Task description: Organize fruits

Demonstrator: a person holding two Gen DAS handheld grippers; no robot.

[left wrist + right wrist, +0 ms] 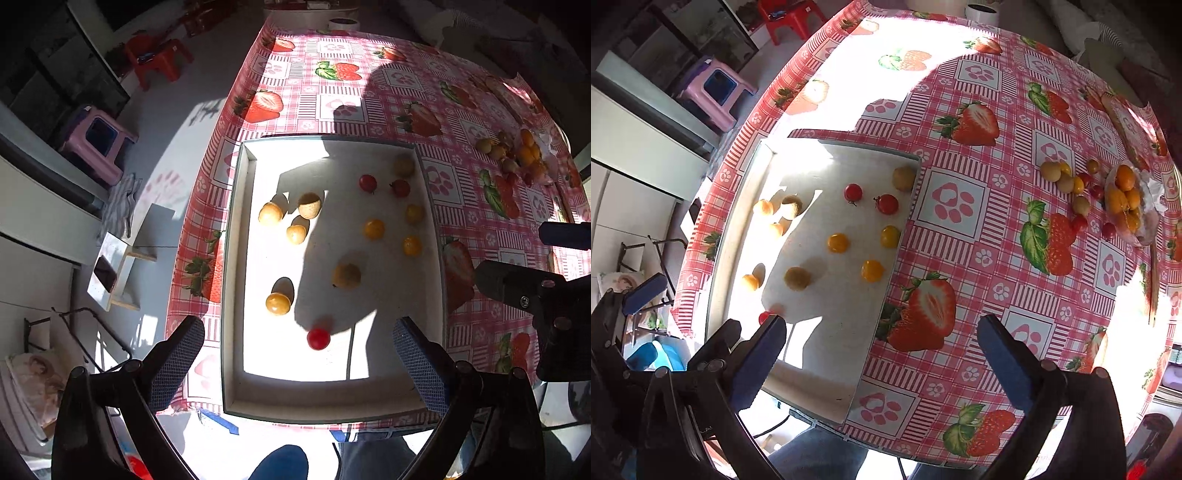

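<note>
Left gripper (299,358), jaws spread wide and holding nothing, hovers over the near end of the white tray (232,258); right gripper (882,350), likewise spread and empty, hangs over the tray's right wall and the strawberry-print counter (960,184). Tray contents, left to right: three pale tan fruits (291,218) clustered in the sunlit left half, one yellow fruit (277,303) and a red cherry tomato (318,339) nearer the gripper, a dull tan fruit (346,275) in shadow, then three yellow tomatoes (373,229), two red tomatoes (368,183) and one tan fruit (403,165) in the far right corner. Unsorted fruits (1082,192) lie well apart on the counter beside a torn bag (1145,199). Likely hazards: round fruits rolling when nudged, soft tomatoes splitting under a hard pinch, and glare hiding colour differences.
</note>
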